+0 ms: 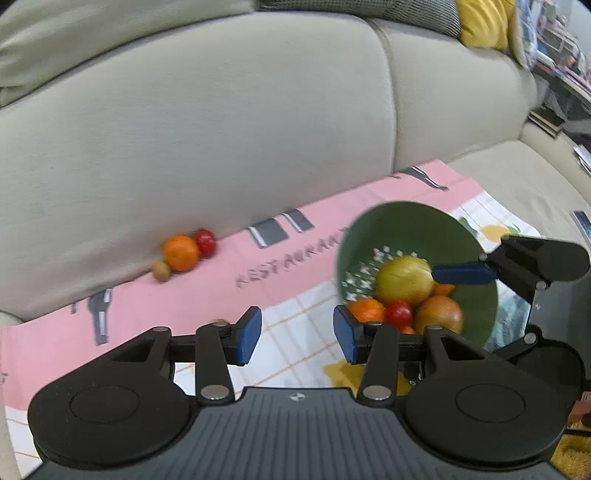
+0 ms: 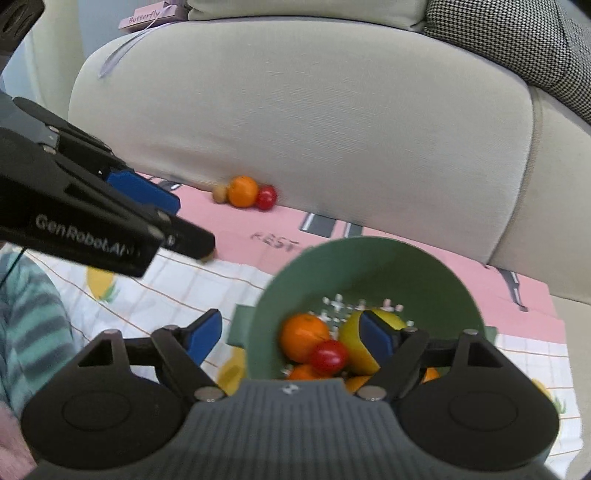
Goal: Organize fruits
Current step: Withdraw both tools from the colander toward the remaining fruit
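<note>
A green colander bowl [image 1: 424,229] [image 2: 369,266] sits on a pink and white cloth and holds an orange [image 2: 303,336], a red fruit [image 2: 328,355], a yellow fruit [image 1: 404,278] and other fruit. Against the sofa back lie a loose orange [image 1: 181,253] [image 2: 242,191], a small red fruit [image 1: 205,242] [image 2: 266,197] and a small brown fruit [image 1: 161,270] [image 2: 219,192]. My left gripper [image 1: 297,334] [image 2: 192,225] hovers left of the bowl, open with nothing between its fingers. My right gripper [image 2: 290,336] is open wide over the bowl. One of its blue pads [image 1: 463,275] is beside the yellow fruit.
The cloth [image 1: 295,266] covers a beige sofa seat, with the backrest [image 1: 221,129] just behind the loose fruits. A person's striped sleeve [image 2: 29,314] is at the left. A yellow cushion [image 1: 484,22] and a checked cushion [image 2: 517,44] lie on the sofa back.
</note>
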